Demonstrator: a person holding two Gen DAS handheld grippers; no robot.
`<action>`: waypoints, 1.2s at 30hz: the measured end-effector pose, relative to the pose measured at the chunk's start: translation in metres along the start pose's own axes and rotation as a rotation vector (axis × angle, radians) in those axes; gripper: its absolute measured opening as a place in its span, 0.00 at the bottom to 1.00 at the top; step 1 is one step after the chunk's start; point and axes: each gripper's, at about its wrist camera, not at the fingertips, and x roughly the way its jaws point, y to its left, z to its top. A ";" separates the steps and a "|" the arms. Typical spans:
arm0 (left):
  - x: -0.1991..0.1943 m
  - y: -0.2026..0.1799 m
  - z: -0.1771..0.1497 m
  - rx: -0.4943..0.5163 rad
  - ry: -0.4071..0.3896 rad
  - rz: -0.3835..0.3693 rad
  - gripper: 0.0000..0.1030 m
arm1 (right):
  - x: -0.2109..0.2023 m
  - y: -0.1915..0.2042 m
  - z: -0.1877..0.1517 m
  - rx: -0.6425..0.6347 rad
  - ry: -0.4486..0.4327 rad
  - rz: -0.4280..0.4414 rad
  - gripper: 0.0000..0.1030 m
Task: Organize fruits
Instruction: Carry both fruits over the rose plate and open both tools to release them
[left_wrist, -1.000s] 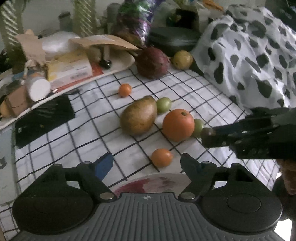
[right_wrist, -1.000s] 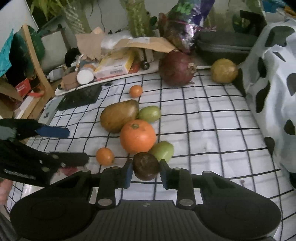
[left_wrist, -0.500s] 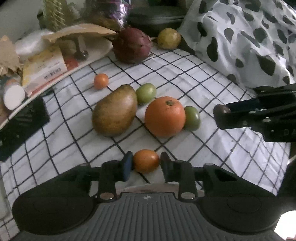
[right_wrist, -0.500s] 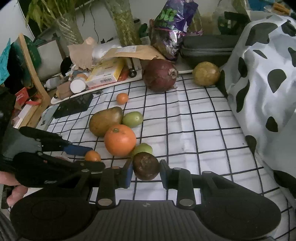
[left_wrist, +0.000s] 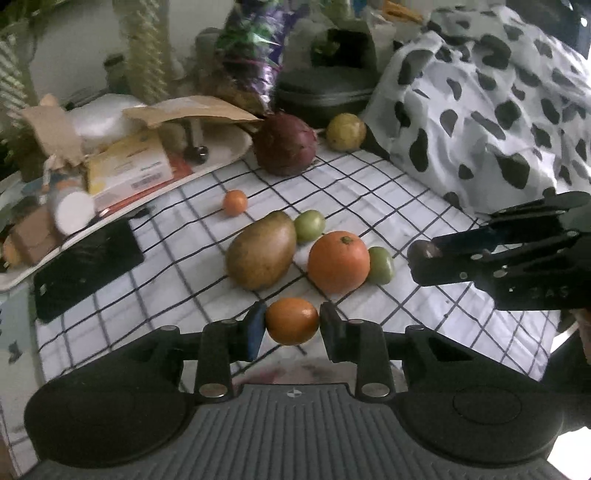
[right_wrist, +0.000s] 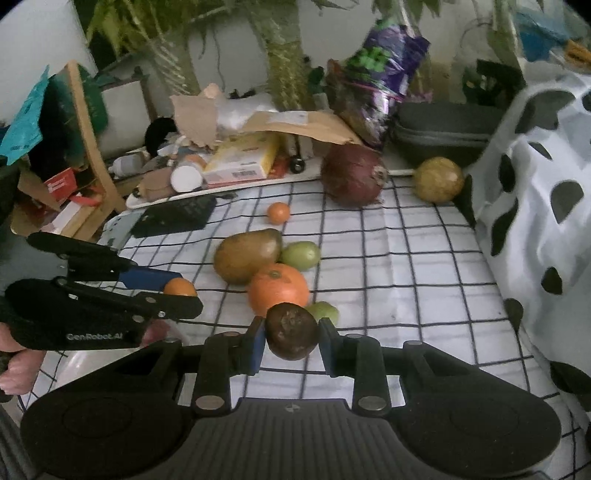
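Left wrist: left gripper (left_wrist: 292, 325) fingers, just closed, clamping small orange (left_wrist: 291, 321) above checked cloth (left_wrist: 369, 192). Right gripper (right_wrist: 291, 341) fingers gripping dark fruit (right_wrist: 292, 331), hanging near big orange (right_wrist: 277, 288), mango (right_wrist: 246, 254).

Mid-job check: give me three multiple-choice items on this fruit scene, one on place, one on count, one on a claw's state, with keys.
1. The mango lies where, in the left wrist view?
A. left of the big orange
B. on the spotted cloth
C. behind the dark red fruit

2. How many small green fruits are there?
A. one
B. two
C. four

3. The right claw is:
A. empty, open
B. shut on a dark brown fruit
C. shut on the mango

Key: 1 A, mango sits left of it; 2 B, one beside the mango, one beside the orange; 3 B, pads press it.
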 end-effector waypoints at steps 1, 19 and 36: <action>-0.005 0.001 -0.003 -0.007 -0.005 0.004 0.30 | 0.000 0.005 0.000 -0.021 -0.006 -0.004 0.31; -0.049 0.015 -0.068 -0.100 0.012 0.019 0.30 | 0.000 0.084 -0.021 -0.221 0.031 0.079 0.31; -0.035 0.034 -0.088 -0.114 0.109 0.034 0.30 | 0.040 0.128 -0.045 -0.443 0.200 0.057 0.31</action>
